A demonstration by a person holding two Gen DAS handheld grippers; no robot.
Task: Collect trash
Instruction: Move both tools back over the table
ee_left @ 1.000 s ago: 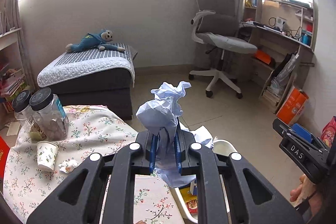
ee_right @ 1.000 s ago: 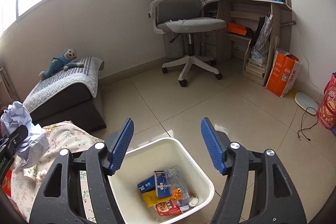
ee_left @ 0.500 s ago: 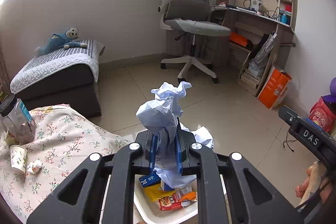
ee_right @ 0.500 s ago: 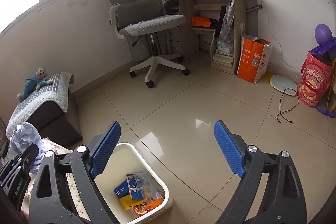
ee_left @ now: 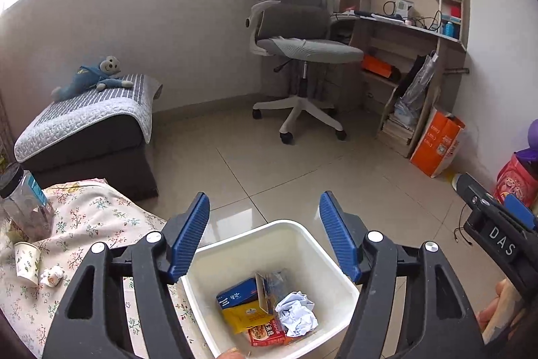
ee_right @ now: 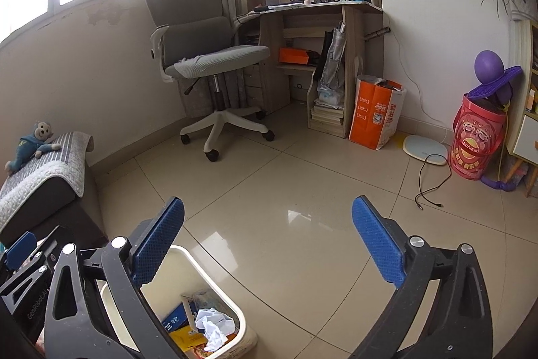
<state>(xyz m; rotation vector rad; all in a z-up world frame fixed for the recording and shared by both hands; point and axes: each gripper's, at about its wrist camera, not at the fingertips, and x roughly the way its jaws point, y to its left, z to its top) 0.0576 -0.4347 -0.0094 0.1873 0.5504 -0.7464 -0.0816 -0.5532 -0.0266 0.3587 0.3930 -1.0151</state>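
Both jaws have just been opening and stand wide, nothing between them; left gripper (ee_left: 264, 238) tilts down over the white bin (ee_left: 259, 232); crumpled paper (ee_left: 297, 313) lies inside, below the jaws; right gripper (ee_right: 269, 244) points at the floor, right of the bin.

Both hand-held grippers, left (ee_left: 264, 236) and right (ee_right: 267, 238), just spread, empty.

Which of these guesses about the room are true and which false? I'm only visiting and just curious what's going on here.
1. The crumpled paper lies in the white bin. True.
2. The left gripper clamps the paper. False: its jaws have just been opening, nothing between them.
3. A paper cup stands on the floral tablecloth. True.
4. The right gripper holds a box. False: open, empty.
5. The toy monkey sits on the office chair. False: it lies on the ottoman.
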